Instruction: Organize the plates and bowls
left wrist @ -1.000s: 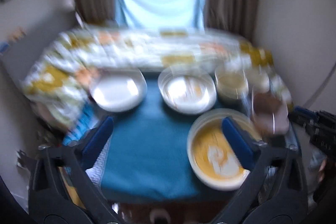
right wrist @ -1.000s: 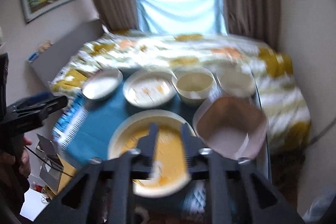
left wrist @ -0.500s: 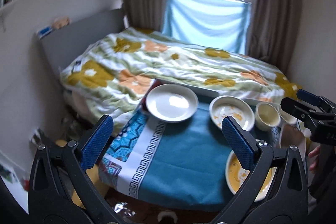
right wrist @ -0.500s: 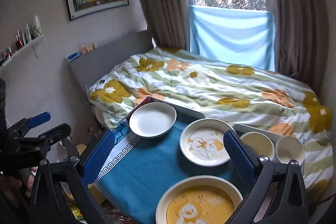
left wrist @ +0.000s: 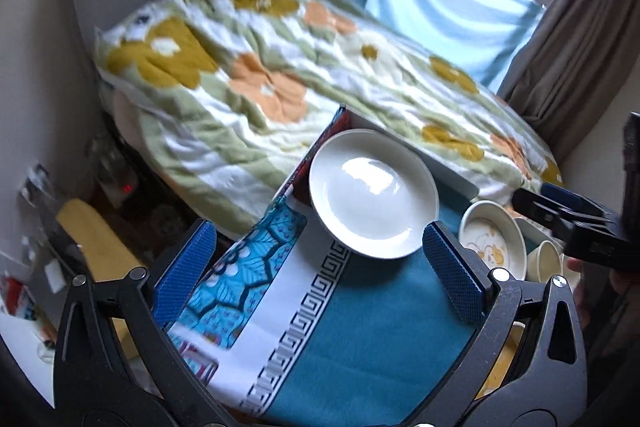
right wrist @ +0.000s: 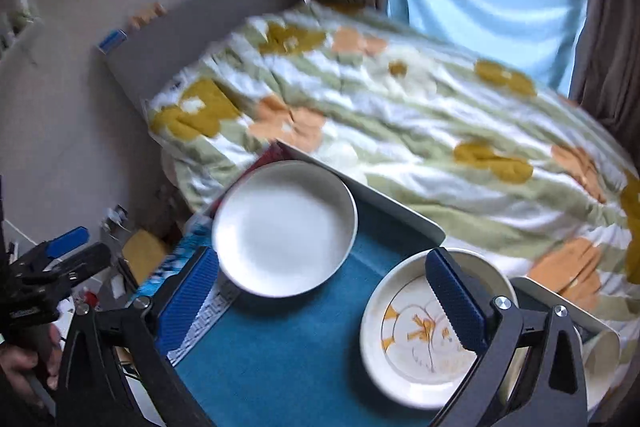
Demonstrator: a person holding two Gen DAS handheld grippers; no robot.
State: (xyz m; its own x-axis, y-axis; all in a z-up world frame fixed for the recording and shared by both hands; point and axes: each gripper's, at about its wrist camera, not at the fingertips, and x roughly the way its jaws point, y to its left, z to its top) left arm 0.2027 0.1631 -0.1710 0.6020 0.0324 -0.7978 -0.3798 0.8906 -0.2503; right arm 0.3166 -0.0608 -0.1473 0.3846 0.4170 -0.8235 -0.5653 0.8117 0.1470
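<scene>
A plain white plate (left wrist: 372, 193) (right wrist: 284, 227) lies at the far left corner of the table on a teal cloth (left wrist: 360, 339) (right wrist: 280, 347). To its right sits a cream plate with an orange drawing (right wrist: 420, 343) (left wrist: 492, 243), then a cream cup (left wrist: 548, 263) (right wrist: 600, 351). My left gripper (left wrist: 318, 229) hovers open just short of the white plate, nothing between its blue fingers. My right gripper (right wrist: 320, 255) is wide open and empty above the table, its right finger (right wrist: 456, 299) over the drawn plate. A yellow plate (left wrist: 500, 359) peeks out behind the left gripper's right arm.
A bed with a floral quilt (left wrist: 260, 67) (right wrist: 420, 115) runs along the table's far side. Clutter covers the floor at the left (left wrist: 80, 227). Each gripper shows in the other's view: the right one (left wrist: 568, 223), and the left one (right wrist: 56, 259) held by a hand (right wrist: 24, 359).
Both grippers swung left along the table and drew closer to the white plate. The right gripper's jaws went from nearly shut to wide open. The pinkish bowl has left both views.
</scene>
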